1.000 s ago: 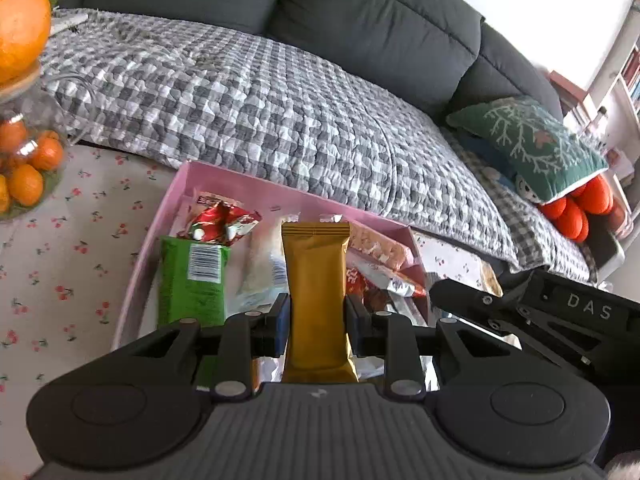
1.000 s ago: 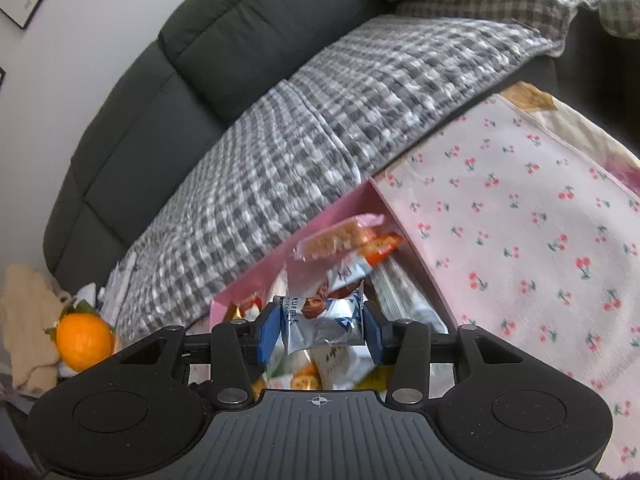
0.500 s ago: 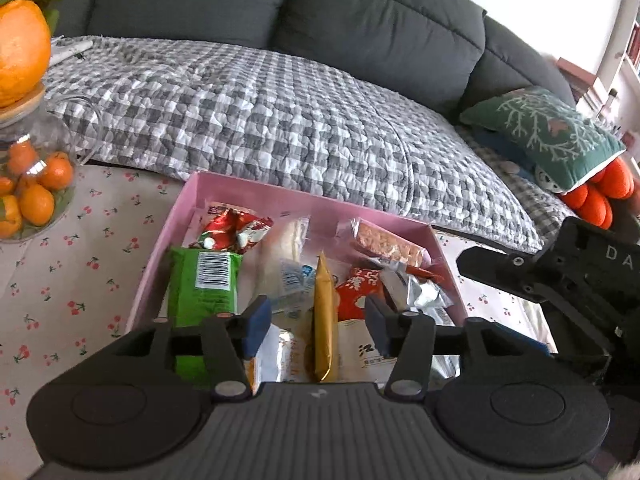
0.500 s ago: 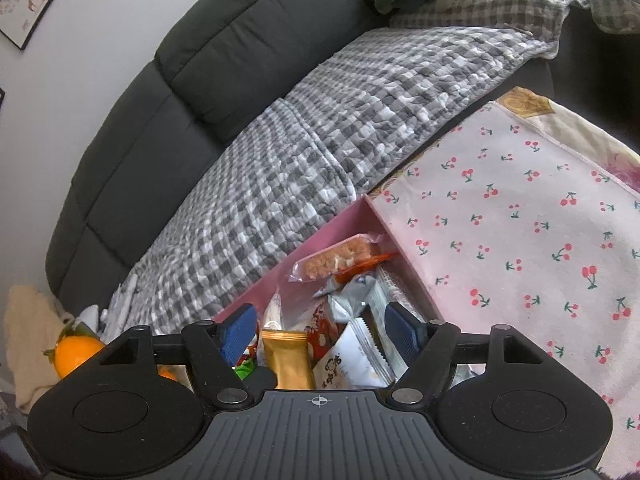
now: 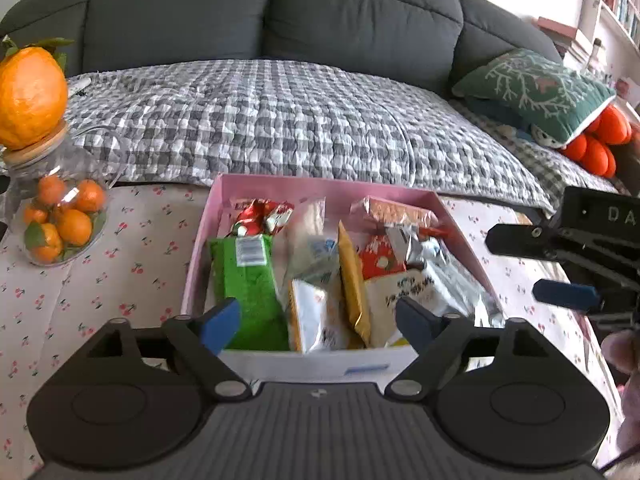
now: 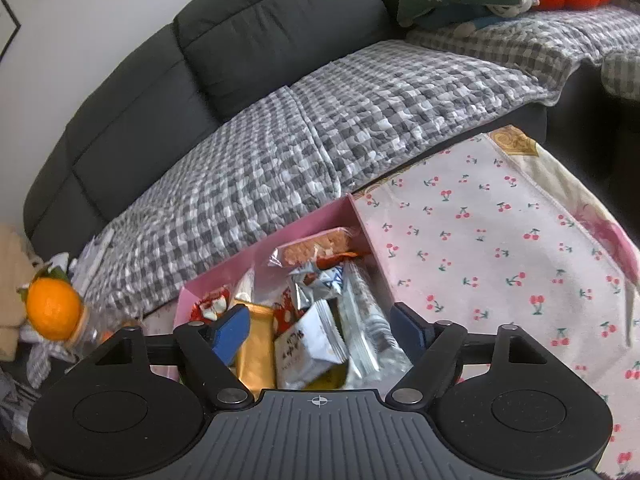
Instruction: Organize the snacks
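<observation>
While both jaw sets have just been opening, nothing sits between either pair: left hand-held gripper [image 5: 316, 316] apart and empty, right hand-held gripper [image 6: 320, 326] apart and empty, both hovering over the near end of the pink box [image 5: 320, 188].

Pink box is the landmark, sitting on the cherry-print cloth [image 5: 132, 264] over the bench. Contents, all snacks:
- green packet [image 5: 248, 288] with a white barcode label, along the box's left wall
- gold bar wrapper [image 5: 352, 280] standing on edge, mid-box
- red-and-white wrapper [image 5: 260, 216] at the far left corner
- clear-wrapped biscuit bar [image 5: 396, 210] at the far right corner
- red pack with white dots [image 5: 378, 258] right of the gold bar
- white pouch [image 5: 404, 292] with dark script, near right
- silver foil packs [image 5: 444, 276] along the right wall

Left of the box: glass jar [image 5: 60, 216] of small oranges, wooden lid, one large orange [image 5: 30, 92] on top. Behind the box: grey sofa with a checked blanket [image 5: 280, 120].

Hard to read: pouch script is blurred, barcode text too small. Box's near wall is white with a blue mark, illegible. Packs under the top layer are mostly covered. In the left wrist view the right tool's body [image 5: 592, 232] is cut off at the frame edge, showing only "DA". Part of a hand [image 5: 624, 360] shows at the right border, blurred.
</observation>
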Demonstrator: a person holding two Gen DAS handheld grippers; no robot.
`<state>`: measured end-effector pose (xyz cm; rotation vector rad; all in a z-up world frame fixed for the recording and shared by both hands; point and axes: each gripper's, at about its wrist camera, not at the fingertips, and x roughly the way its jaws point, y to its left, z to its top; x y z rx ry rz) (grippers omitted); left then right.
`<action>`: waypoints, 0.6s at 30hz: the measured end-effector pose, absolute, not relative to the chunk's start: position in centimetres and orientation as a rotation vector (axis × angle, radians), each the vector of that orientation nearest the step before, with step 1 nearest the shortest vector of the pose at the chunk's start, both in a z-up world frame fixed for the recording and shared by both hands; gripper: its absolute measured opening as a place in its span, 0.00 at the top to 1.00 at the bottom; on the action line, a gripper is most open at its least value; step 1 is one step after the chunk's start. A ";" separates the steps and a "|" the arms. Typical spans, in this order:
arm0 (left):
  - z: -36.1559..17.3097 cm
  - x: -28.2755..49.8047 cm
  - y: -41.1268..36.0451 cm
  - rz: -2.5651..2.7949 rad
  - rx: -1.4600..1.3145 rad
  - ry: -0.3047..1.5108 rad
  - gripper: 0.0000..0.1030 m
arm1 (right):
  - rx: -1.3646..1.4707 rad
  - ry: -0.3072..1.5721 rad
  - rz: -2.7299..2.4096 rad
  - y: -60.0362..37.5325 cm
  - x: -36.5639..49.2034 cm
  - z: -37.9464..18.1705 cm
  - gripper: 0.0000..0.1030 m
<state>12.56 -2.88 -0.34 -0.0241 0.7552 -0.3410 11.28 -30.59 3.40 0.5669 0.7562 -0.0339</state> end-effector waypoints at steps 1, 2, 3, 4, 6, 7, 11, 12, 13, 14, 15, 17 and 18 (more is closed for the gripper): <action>-0.3 12.3 -2.7 -0.339 -0.019 0.756 0.13 | 0.555 0.759 -0.031 -30.7 11.0 3.5 0.21; -0.2 12.1 -2.5 -0.339 -0.014 0.757 0.12 | 0.544 0.761 -0.030 -30.7 10.9 3.7 0.21; -0.2 11.9 -2.3 -0.336 -0.011 0.758 0.09 | 0.530 0.764 -0.029 -30.8 10.6 3.8 0.20; -0.2 11.7 -2.0 -0.335 -0.013 0.761 0.06 | 0.516 0.767 -0.028 -30.8 10.4 3.8 0.19; -0.2 11.3 -1.5 -0.334 -0.019 0.764 0.04 | 0.482 0.775 -0.030 -30.8 9.8 3.9 0.15; -0.3 11.1 -1.2 -0.332 -0.019 0.766 0.02 | 0.455 0.783 -0.025 -30.7 9.5 3.8 0.14; -0.3 10.2 -0.5 -0.314 0.001 0.772 0.01 | 0.343 0.804 -0.007 -30.1 8.4 3.8 0.14; -0.4 9.9 -0.3 -0.312 0.009 0.776 0.01 | 0.315 0.808 -0.002 -29.8 8.0 3.7 0.14; -0.4 9.6 -0.2 -0.310 0.017 0.782 0.01 | 0.296 0.812 0.001 -29.7 7.7 3.6 0.14; -0.5 9.3 -0.1 -0.309 0.027 0.789 0.01 | 0.286 0.815 0.001 -29.6 7.3 3.4 0.14; -0.6 9.0 -0.1 -0.307 0.037 0.798 0.01 | 0.283 0.820 0.001 -29.5 6.9 3.2 0.14; -1.0 8.4 0.0 -0.304 0.055 0.821 0.01 | 0.285 0.835 0.008 -29.5 6.3 2.8 0.14; -1.2 8.0 0.0 -0.301 0.064 0.829 0.01 | 0.285 0.842 0.016 -29.4 5.9 2.7 0.14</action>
